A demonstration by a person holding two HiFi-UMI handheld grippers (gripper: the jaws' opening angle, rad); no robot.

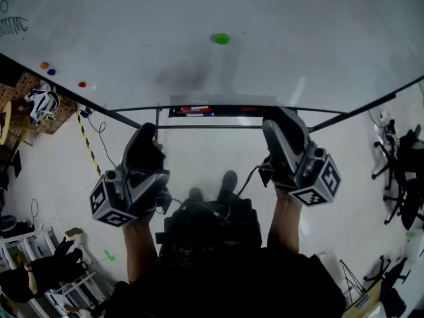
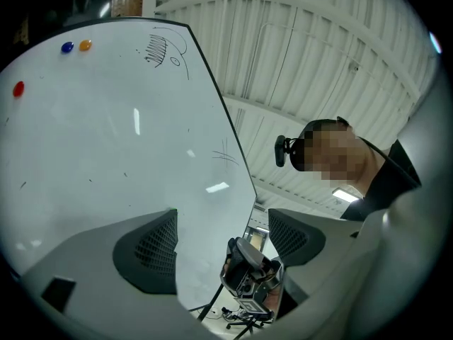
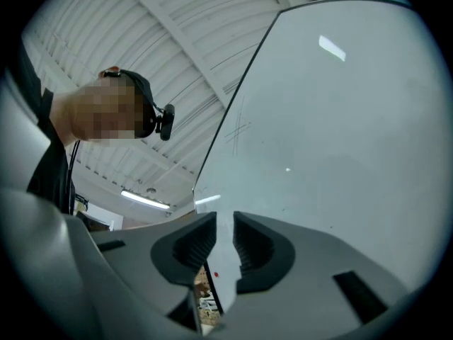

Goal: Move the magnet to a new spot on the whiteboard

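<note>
One broad whiteboard point(image 1: 298, 32) fills the upper head view. Below it, the left gripper point(image 2: 223, 239) at seven o'clock has its jaws wide apart and empty, and the right gripper point(image 3: 225, 243) at four o'clock has its jaws a narrow gap apart, gripping nothing. The green magnet point(image 1: 220, 38) sits on the board at twelve o'clock, well apart from both grippers; an orange magnet point(image 1: 44, 65), blue magnet point(image 1: 52, 71) and red magnet point(image 1: 82, 83) cluster at ten o'clock.
</note>
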